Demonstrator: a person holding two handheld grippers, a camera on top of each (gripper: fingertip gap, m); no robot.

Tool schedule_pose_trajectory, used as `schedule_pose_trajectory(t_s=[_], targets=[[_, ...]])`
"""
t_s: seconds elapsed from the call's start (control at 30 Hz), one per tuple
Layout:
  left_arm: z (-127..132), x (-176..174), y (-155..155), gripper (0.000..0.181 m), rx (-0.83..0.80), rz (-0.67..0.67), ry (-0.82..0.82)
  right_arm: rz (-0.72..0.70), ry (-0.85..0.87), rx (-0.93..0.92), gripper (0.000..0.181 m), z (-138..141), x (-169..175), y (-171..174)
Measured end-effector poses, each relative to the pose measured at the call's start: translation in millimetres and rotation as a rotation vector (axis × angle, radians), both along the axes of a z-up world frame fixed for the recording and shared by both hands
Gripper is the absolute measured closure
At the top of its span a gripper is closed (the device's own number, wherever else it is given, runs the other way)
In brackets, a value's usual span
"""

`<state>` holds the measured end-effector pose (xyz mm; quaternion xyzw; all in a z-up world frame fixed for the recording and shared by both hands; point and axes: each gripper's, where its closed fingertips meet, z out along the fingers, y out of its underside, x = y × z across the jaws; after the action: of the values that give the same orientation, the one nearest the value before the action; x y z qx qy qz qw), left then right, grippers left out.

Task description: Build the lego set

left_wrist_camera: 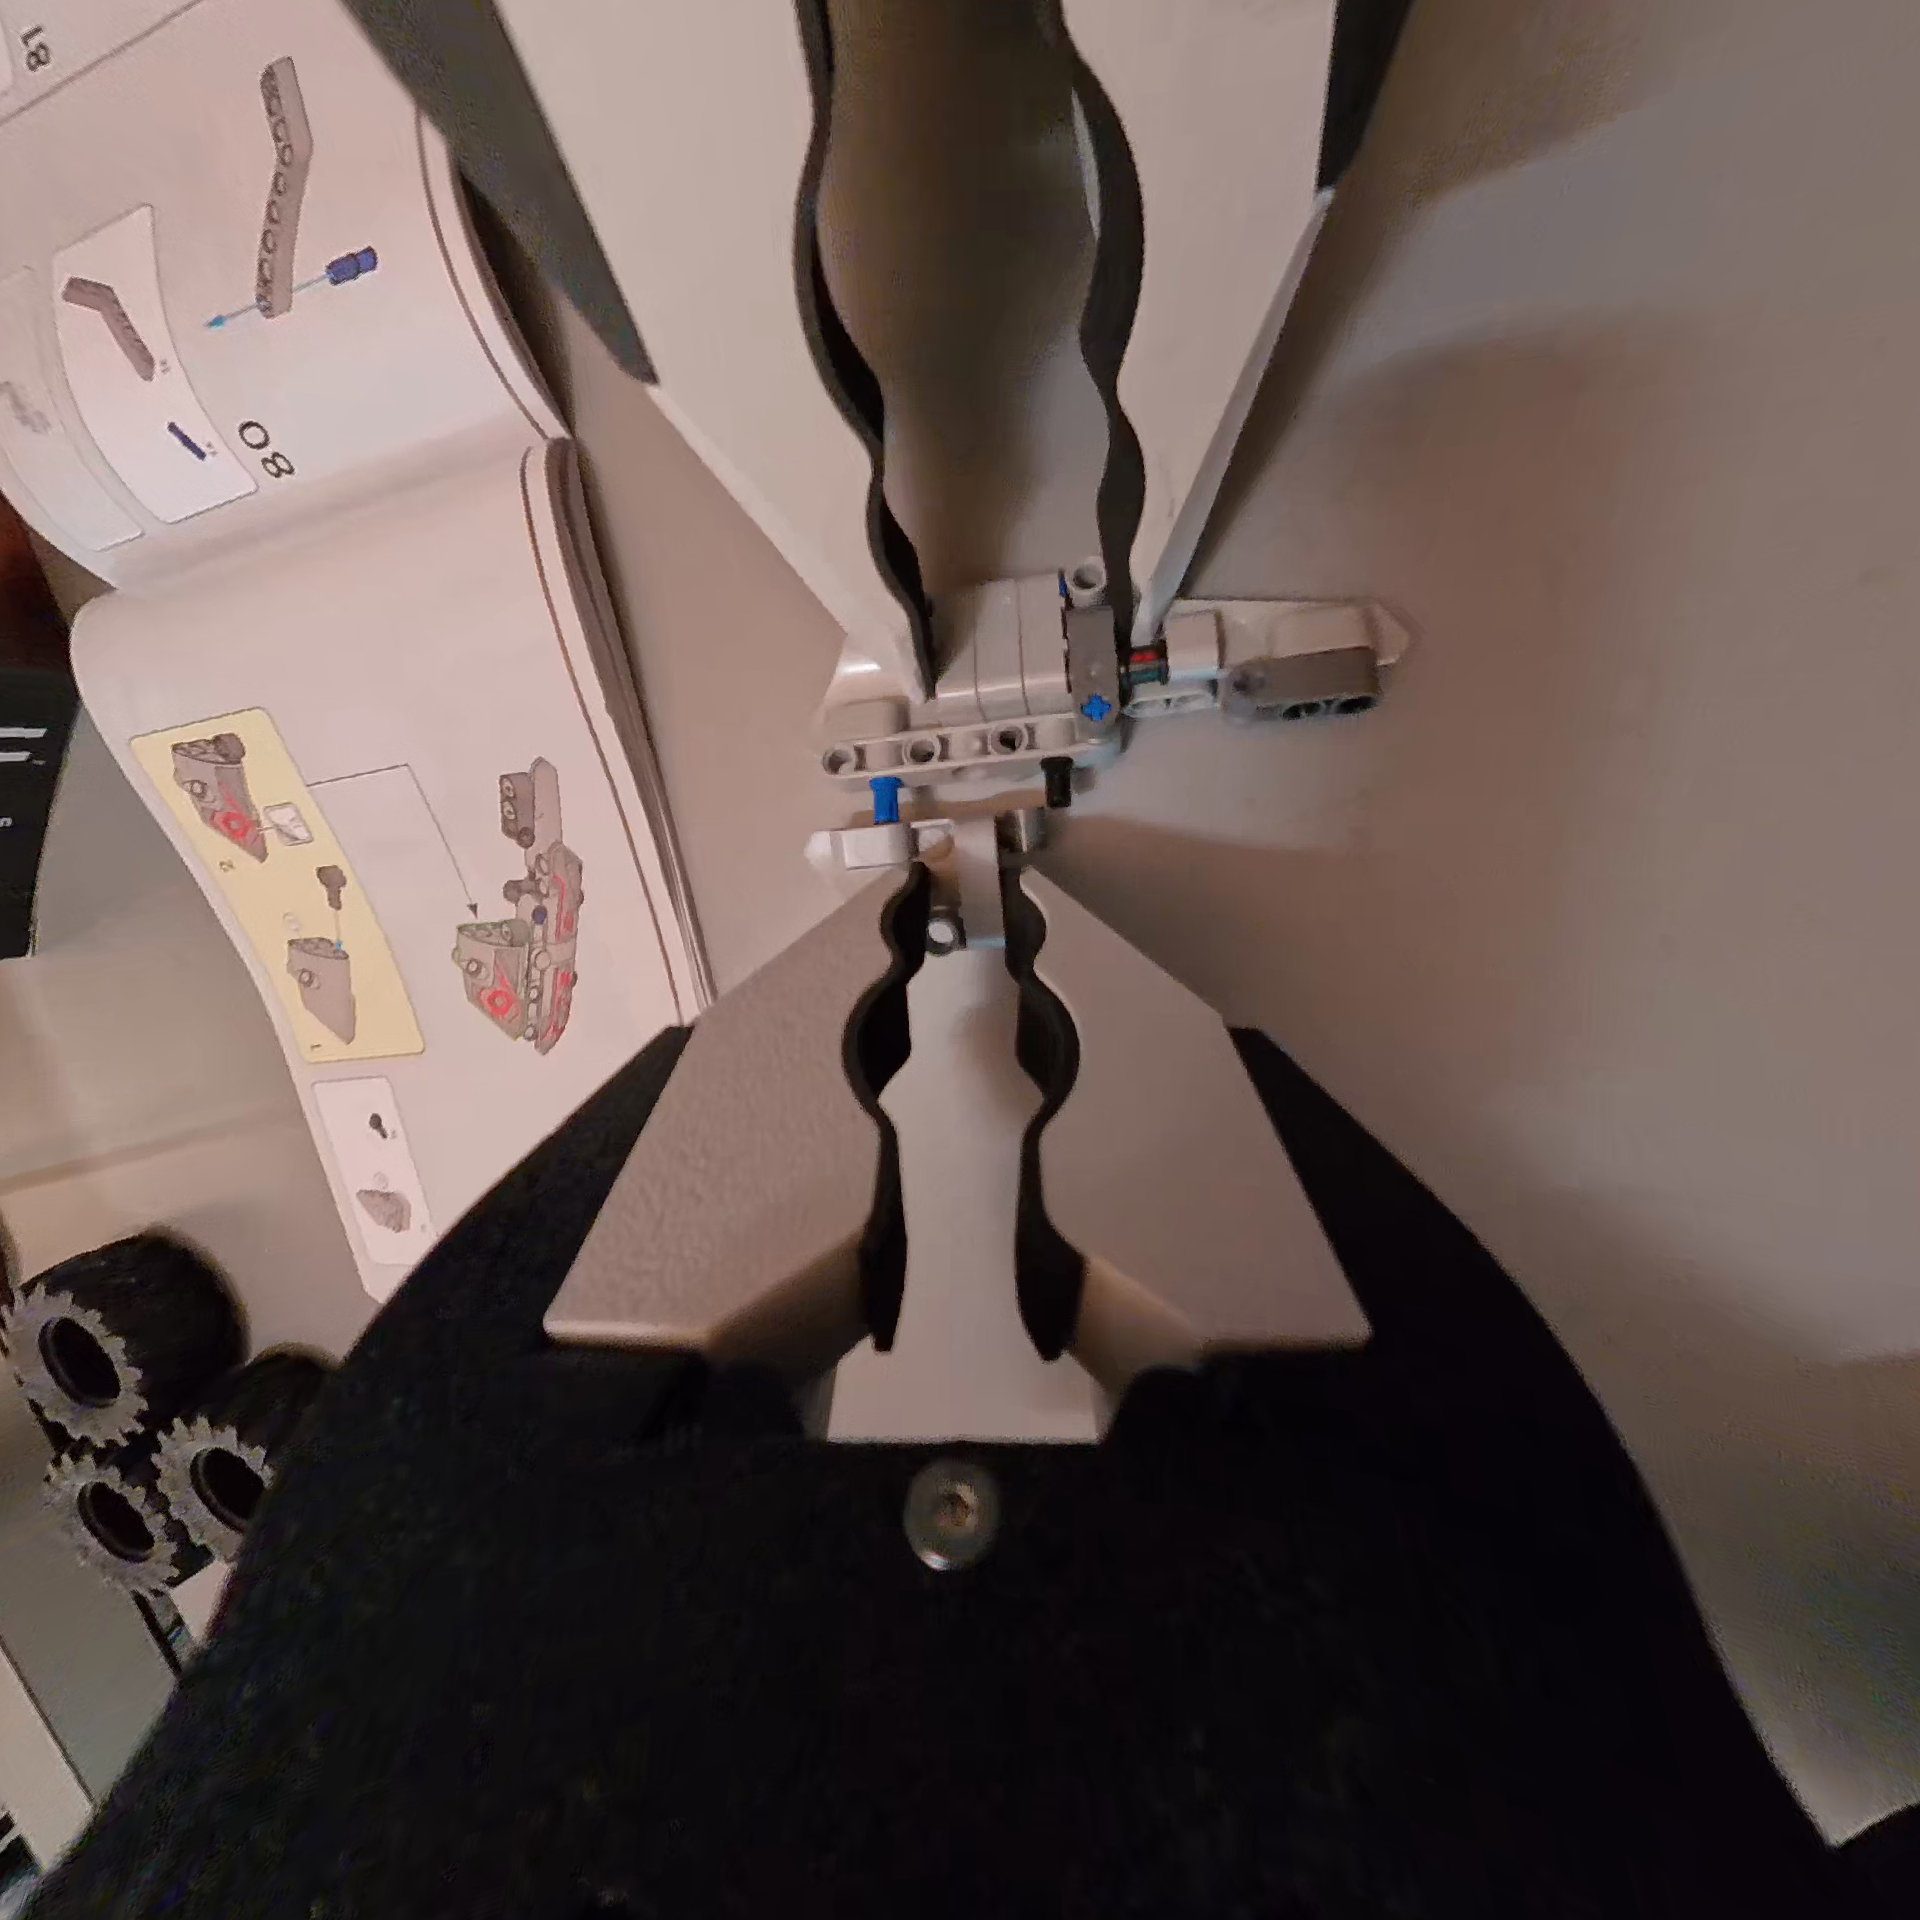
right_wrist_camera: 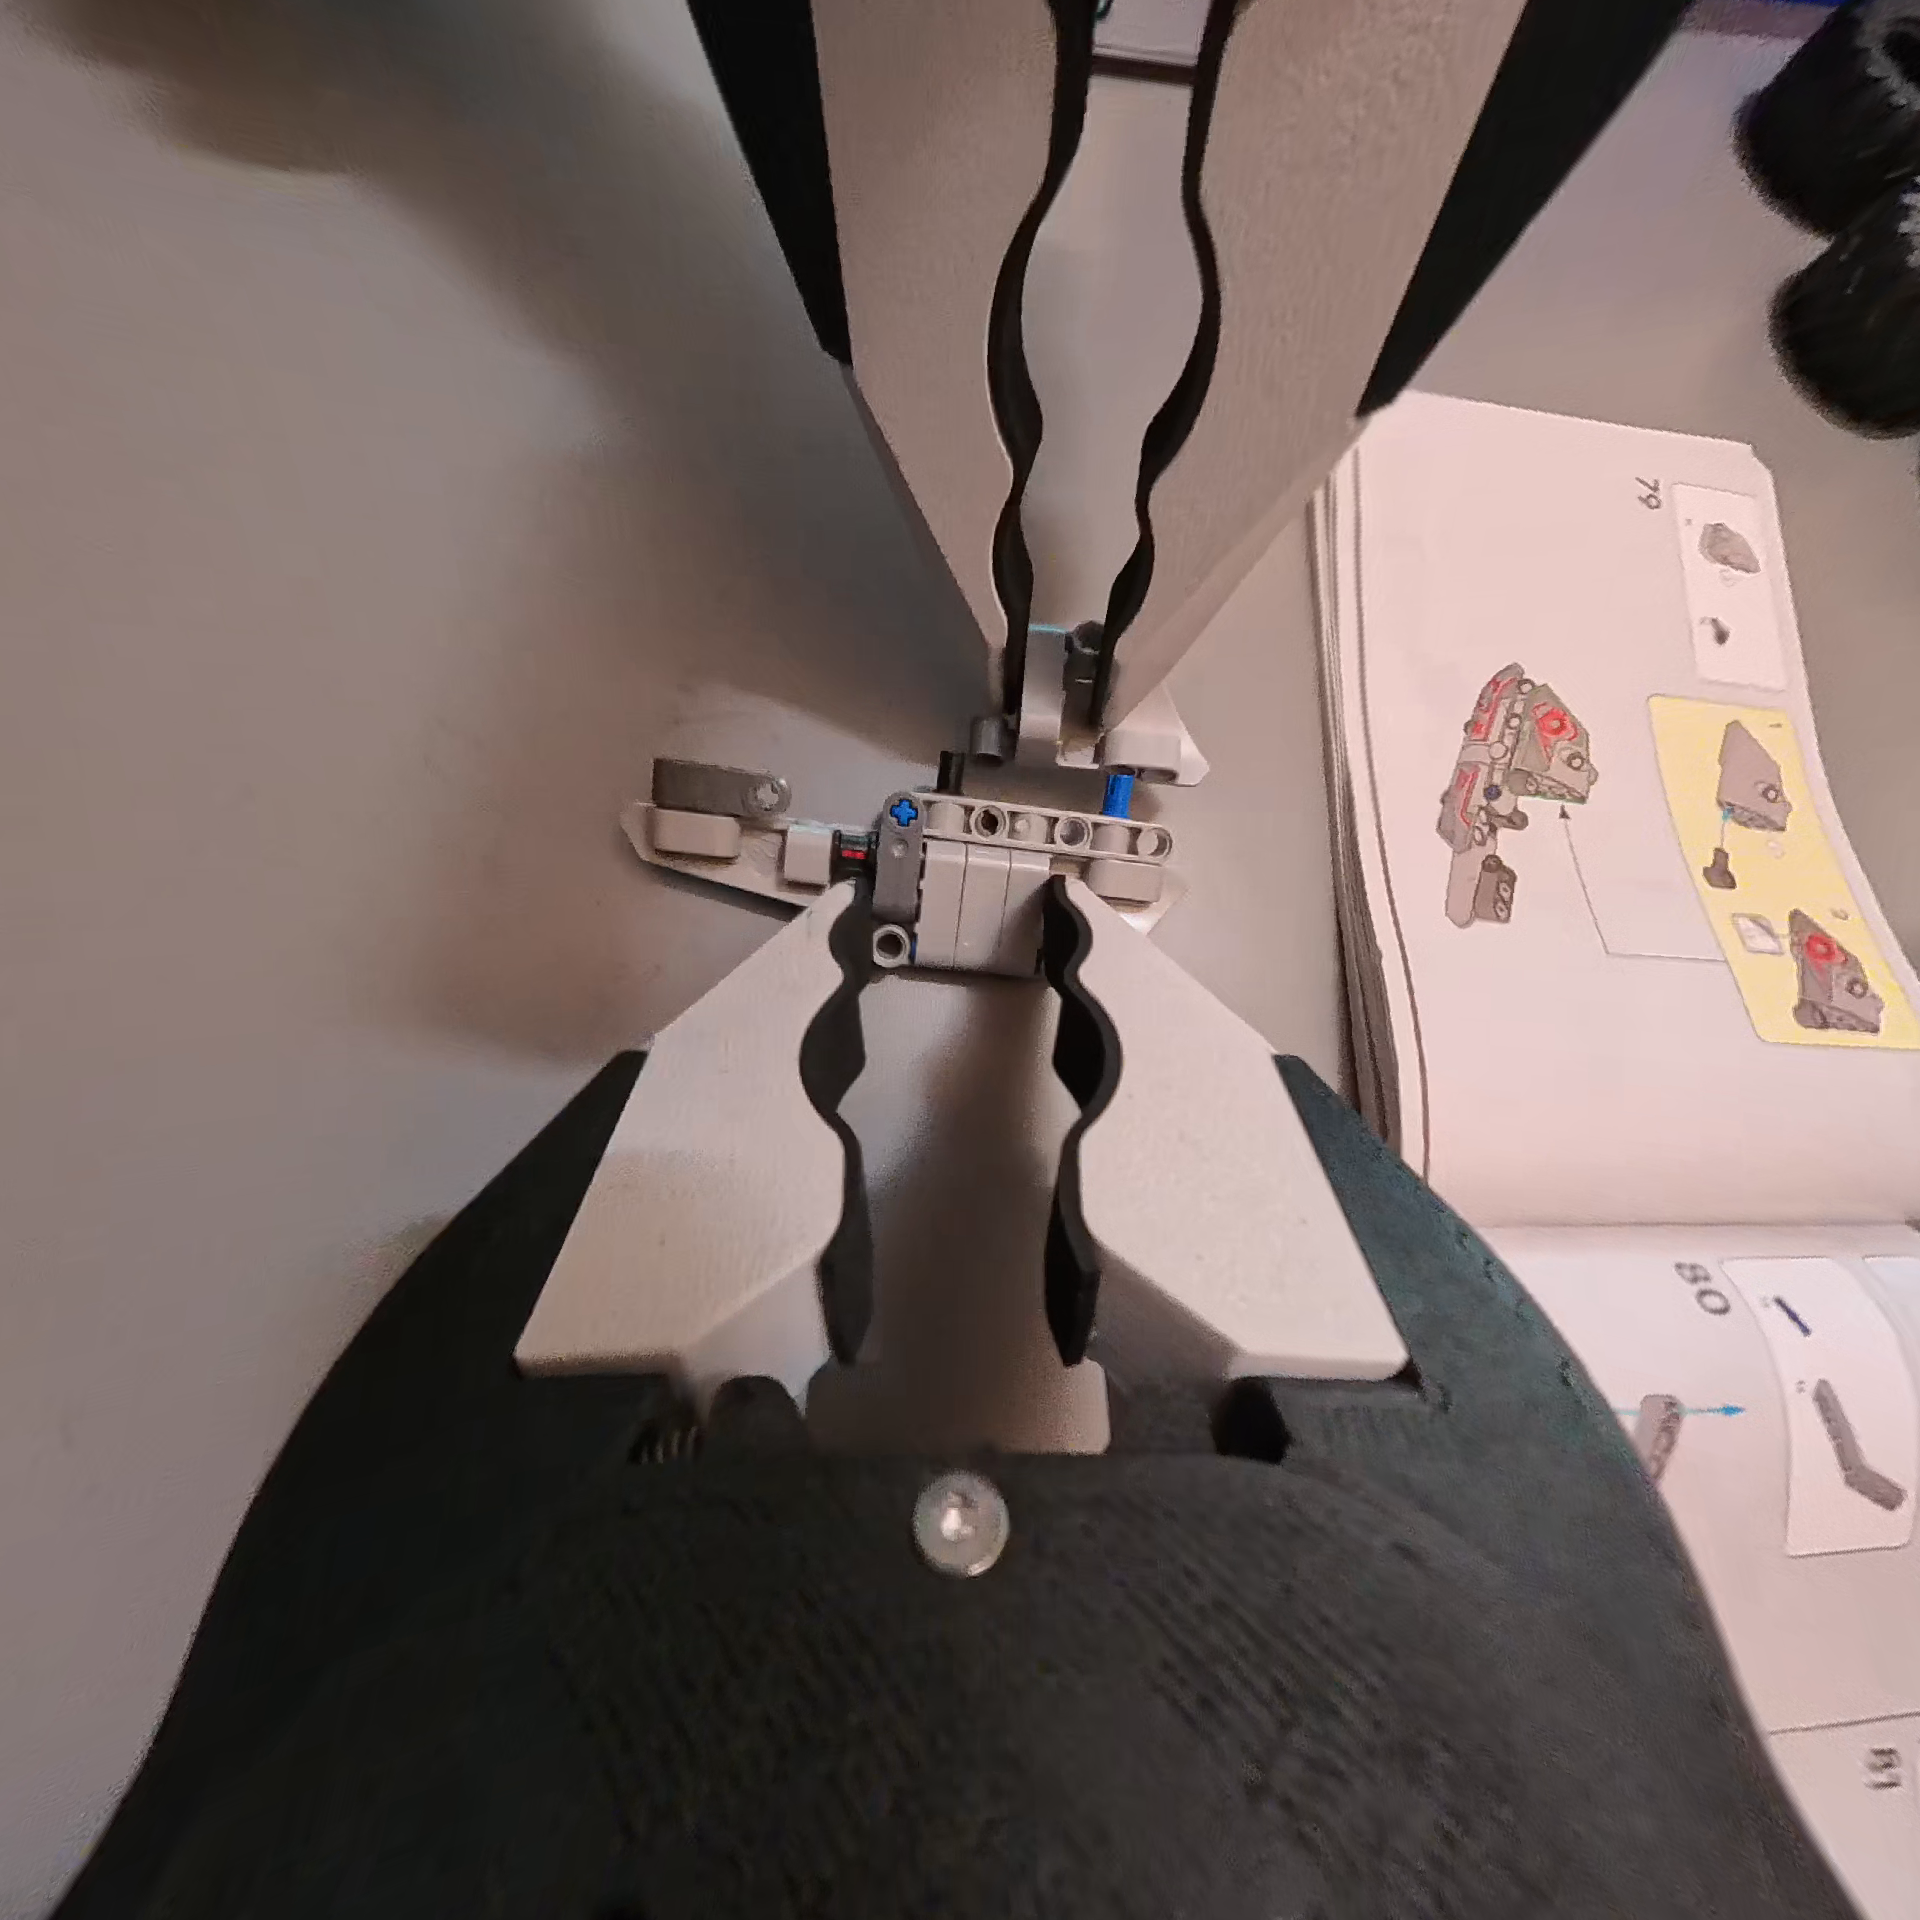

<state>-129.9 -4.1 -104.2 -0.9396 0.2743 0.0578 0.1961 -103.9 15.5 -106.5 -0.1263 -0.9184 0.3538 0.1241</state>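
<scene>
My right gripper (right_wrist_camera: 951, 914) is shut on a grey lego assembly (right_wrist_camera: 1039, 831): stacked blocks under a beam with holes, with a long arm out to the left. A blue pin (right_wrist_camera: 1119, 795) and a black pin (right_wrist_camera: 948, 769) stick out of the beam. My left gripper (left_wrist_camera: 961, 883) faces it, shut on a small light-grey sub-assembly (left_wrist_camera: 883, 844). The two parts are almost together. The blue pin (left_wrist_camera: 885, 798) reaches the small part; I cannot tell whether it is seated. In the left wrist view the right gripper (left_wrist_camera: 1023, 623) comes in from the top with the assembly (left_wrist_camera: 977, 717).
An open instruction booklet (left_wrist_camera: 364, 831) lies on the grey table beside the grippers, and it also shows in the right wrist view (right_wrist_camera: 1558, 831). Black tyres with grey toothed hubs (left_wrist_camera: 125, 1351) lie past the booklet, and show in the right wrist view (right_wrist_camera: 1849, 260) too. The left gripper's tips are roughly 4 cm from the right gripper's.
</scene>
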Motion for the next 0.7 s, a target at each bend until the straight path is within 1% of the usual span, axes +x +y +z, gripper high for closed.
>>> schedule_pose_trajectory(t_s=[0.1,0.13,0.23,0.33,0.5,0.6,0.7], targets=[[-3,0,-4,0.17,-0.029,-0.017,0.036,0.049,-0.035,0.075,0.149,-1,1,-3],[-3,3,-6,0.176,-0.026,-0.03,0.029,0.067,-0.041,0.097,0.149,-1,0,-4],[-4,0,-10,0.176,0.007,-0.008,0.011,0.116,-0.057,0.145,0.15,-1,-2,-6],[-5,-3,-14,0.176,0.056,0.019,-0.003,0.13,-0.066,0.18,0.15,-1,-7,-9],[-5,-2,-14,0.176,0.162,0.048,-0.093,0.135,-0.067,0.164,0.149,-1,-8,-14],[-4,1,-12,0.174,0.196,0.056,-0.147,0.137,-0.061,0.165,0.149,-1,-8,-15],[-4,1,-11,0.174,0.218,0.042,-0.157,0.134,-0.058,0.17,0.149,-1,-8,-15]])
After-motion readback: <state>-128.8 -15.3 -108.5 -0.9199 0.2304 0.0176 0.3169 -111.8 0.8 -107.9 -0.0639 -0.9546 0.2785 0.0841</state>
